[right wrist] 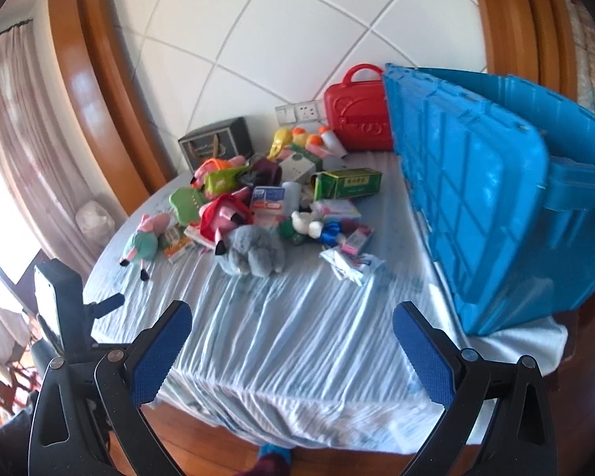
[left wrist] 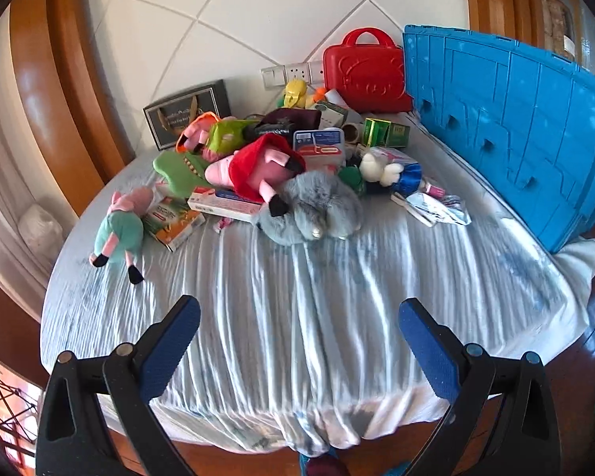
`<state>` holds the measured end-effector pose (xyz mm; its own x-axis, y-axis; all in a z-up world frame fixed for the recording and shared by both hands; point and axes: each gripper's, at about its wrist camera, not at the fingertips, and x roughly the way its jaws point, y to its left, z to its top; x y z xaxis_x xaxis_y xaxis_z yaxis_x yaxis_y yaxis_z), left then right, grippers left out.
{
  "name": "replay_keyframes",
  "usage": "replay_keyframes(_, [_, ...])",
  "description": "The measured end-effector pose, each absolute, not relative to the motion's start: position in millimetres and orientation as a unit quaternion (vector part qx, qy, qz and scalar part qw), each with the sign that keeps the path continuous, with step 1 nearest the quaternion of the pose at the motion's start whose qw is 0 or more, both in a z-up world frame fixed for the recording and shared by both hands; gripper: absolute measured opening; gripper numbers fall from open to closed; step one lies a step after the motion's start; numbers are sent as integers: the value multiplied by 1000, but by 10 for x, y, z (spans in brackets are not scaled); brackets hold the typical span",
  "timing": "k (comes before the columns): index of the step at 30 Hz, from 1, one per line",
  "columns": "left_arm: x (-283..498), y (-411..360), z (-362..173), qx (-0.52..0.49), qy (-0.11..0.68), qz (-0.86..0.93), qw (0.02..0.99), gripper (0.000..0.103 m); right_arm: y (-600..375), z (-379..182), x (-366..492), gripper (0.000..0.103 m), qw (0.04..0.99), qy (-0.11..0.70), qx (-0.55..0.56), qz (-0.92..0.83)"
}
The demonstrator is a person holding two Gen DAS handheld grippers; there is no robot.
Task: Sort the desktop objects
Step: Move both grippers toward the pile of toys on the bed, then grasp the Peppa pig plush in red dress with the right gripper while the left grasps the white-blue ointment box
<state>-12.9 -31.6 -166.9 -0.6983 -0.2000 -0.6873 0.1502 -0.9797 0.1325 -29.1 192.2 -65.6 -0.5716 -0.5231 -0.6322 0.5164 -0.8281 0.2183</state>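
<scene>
Both the left tool (left wrist: 299, 319) and right tool (right wrist: 291, 323) hang spread wide and empty over the desk's (left wrist: 297, 297) bare near edge, probably poised to pick. The toys and boxes, grey plush (left wrist: 313, 206) nearest, lie heaped toward the far edge. A blue crate (right wrist: 476, 214) stands tilted along the right edge, seemingly to receive them.

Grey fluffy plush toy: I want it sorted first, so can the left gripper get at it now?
Probably yes: the grey fluffy plush toy lies at the pile's near edge, and only bare cloth separates it from the open left gripper.
</scene>
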Motion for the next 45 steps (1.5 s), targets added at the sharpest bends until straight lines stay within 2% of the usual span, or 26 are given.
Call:
replay_keyframes(4, [-282, -559, -1727, 366, -55, -923, 106, 102, 1584, -679, -473, 103, 310, -7, 340, -888])
replay_keyframes(6, [-404, -715, -1720, 364, -58, -924, 105, 102, 1388, -619, -503, 103, 334, -12, 288, -897])
replay_keyframes(8, [-549, -889, -1694, 355, -70, -926, 111, 102, 978, -711, -633, 103, 347, 33, 262, -900])
replay_keyframes(10, [-661, -1032, -1665, 345, -79, -929, 107, 102, 492, -950, -931, 103, 344, 84, 355, -865])
replay_keyframes(11, [-720, -1113, -1653, 338, -85, -931, 107, 102, 304, -1057, -1052, 103, 352, 74, 373, -855])
replay_keyframes(15, [-960, -1482, -1683, 344, -90, -930, 96, 102, -309, -1153, -1361, 103, 356, 94, 373, -852])
replay_keyframes(18, [-1039, -1683, -1758, 345, -101, -929, 94, 102, -797, -1117, -1671, 103, 398, 105, 374, -831])
replay_keyframes(21, [-1093, -1913, -1804, 353, -81, -928, 90, 102, -1343, -1174, -2062, 103, 403, 152, 392, -813])
replay_keyframes(27, [-1137, -2219, -1874, 361, -61, -923, 115, 102, -2032, -1786, -2773, 103, 381, 244, 482, -750])
replay_keyframes(33, [-1101, -2426, -1866, 366, -39, -918, 147, 102, -2280, -2273, -2922, 102, 369, 309, 523, -704])
replay_keyframes(34, [-1104, -2446, -1864, 367, -35, -917, 150, 102, -2294, -2346, -2913, 101, 370, 314, 525, -699])
replay_keyframes(35, [-1111, -2457, -1859, 367, -33, -917, 151, 102, -2284, -2379, -2909, 85, 372, 313, 528, -696])
replay_keyframes(38, [-1136, -2432, -1859, 369, -36, -917, 148, 102, -2163, -2320, -2900, 74, 392, 274, 525, -704])
replay_keyframes(45, [-1450, -2265, -1979, 376, -49, -920, 98, 102, -1699, -1828, -2774, 71, 429, 225, 477, -733])
